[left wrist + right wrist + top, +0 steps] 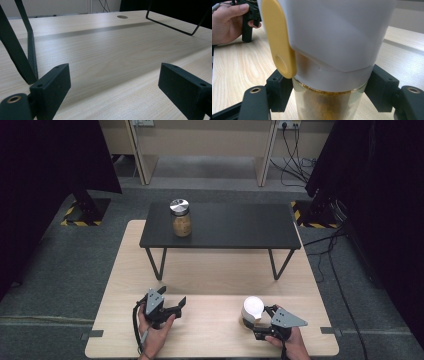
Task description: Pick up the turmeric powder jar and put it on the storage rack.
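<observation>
Now the right tongs [257,319] are clamped on the white-capped spice jar [252,310], low on its glass body, near the front right of the surface [210,275]; the grasp looks made, so next comes a steady lift, kept upright; the left tongs [170,306] rest open and empty. Up close, the right gripper view shows a yellow tab [277,40] and brown powder [325,105]; the high view adds a metal-lidded jar [180,217] on the black shelf [220,227].

White cap, yellow tab, amber fill.

My right gripper [329,97], black, clasps a clear jar [328,105] of ochre powder with a white lid [337,37] and yellow flap [278,42]; my left gripper [112,87] is black over the pale wood-grain table [112,50]; the shelf [220,227] is black.
</observation>
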The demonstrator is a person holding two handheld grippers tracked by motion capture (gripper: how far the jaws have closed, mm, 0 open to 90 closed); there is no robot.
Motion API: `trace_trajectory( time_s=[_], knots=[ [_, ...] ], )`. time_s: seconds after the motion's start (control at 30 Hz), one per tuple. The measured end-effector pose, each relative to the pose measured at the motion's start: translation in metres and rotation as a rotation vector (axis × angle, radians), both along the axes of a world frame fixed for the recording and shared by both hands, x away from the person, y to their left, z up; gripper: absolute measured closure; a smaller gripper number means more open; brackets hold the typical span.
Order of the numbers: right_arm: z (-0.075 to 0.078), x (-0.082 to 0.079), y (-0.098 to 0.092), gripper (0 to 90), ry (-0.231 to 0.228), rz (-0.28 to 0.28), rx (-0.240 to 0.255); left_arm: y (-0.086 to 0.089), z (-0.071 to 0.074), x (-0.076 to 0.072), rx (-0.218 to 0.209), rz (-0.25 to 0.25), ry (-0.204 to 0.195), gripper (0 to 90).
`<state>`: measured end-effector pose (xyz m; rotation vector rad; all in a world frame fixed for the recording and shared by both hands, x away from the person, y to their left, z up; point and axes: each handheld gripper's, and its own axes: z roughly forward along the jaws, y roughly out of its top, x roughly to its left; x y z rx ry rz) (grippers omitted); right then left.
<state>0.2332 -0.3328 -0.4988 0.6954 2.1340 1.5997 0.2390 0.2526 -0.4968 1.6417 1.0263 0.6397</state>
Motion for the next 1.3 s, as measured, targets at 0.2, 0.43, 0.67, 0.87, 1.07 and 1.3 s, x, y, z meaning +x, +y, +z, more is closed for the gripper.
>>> trace_trajectory(
  time_s=[0.2, 0.43, 0.67, 0.87, 1.07, 1.3],
  knots=[
    [0.000, -0.001, 0.001, 30.4, 0.000, -0.009, -0.001, 0.000, 0.000, 0.000, 0.001, 0.001, 0.000, 10.0],
    [0.000, -0.002, 0.002, 30.4, -0.009, -0.006, -0.005, -0.001, 0.000, 0.000, 0.002, 0.002, 0.001, 10.0],
    [0.000, -0.005, 0.005, 30.5, -0.006, -0.025, -0.001, 0.000, 0.000, 0.000, -0.001, 0.001, 0.002, 10.0],
    [0.002, -0.010, 0.012, 30.5, -0.017, -0.055, -0.017, 0.001, 0.000, 0.000, -0.003, 0.000, 0.003, 10.0],
    [0.008, -0.017, 0.018, 30.5, -0.031, -0.099, 0.007, 0.001, 0.000, 0.000, -0.003, 0.000, 0.003, 10.0],
    [0.018, -0.030, 0.023, 30.5, -0.038, -0.212, 0.026, 0.000, 0.000, 0.000, -0.001, 0.000, 0.002, 10.0]
  ],
)
